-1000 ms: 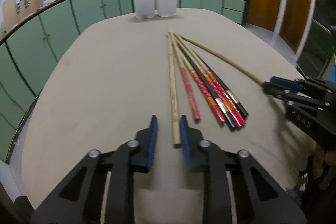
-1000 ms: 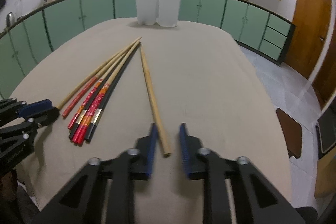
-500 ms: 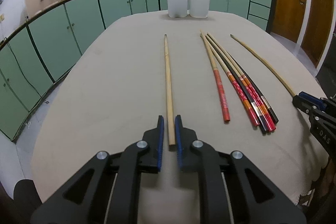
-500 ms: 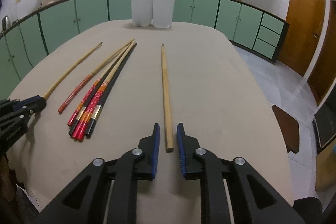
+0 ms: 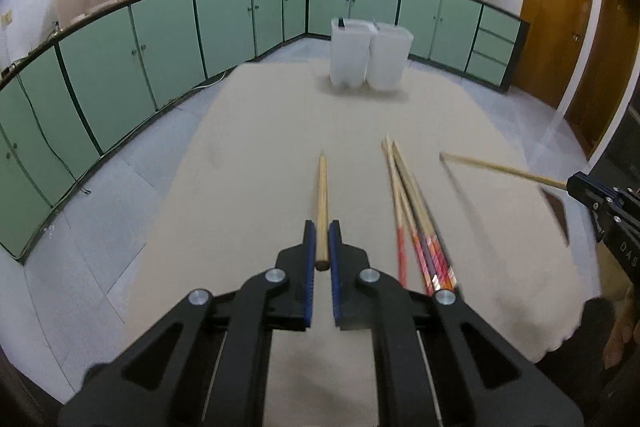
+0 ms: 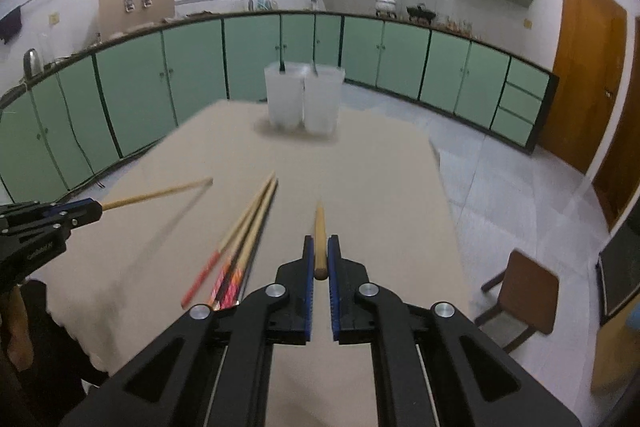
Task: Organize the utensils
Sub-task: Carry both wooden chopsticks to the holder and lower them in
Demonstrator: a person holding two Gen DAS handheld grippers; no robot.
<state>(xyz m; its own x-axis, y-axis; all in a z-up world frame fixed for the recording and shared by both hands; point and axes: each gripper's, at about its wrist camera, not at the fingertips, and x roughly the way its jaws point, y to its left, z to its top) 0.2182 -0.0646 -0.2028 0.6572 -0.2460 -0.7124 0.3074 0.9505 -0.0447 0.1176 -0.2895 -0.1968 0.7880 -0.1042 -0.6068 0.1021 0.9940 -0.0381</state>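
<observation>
Wooden chopsticks, one clamped in my left tool (image 5: 321, 243) and one in my right tool (image 6: 319, 254), hang above the desk (image 5: 260, 147). Painted chopsticks (image 5: 416, 223) lie below.

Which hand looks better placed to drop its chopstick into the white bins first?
Right, but only narrowly. The right gripper and the left gripper each clamp a plain chopstick. The right chopstick points straight at a bin. The left chopstick aims just beside the bins.
</observation>
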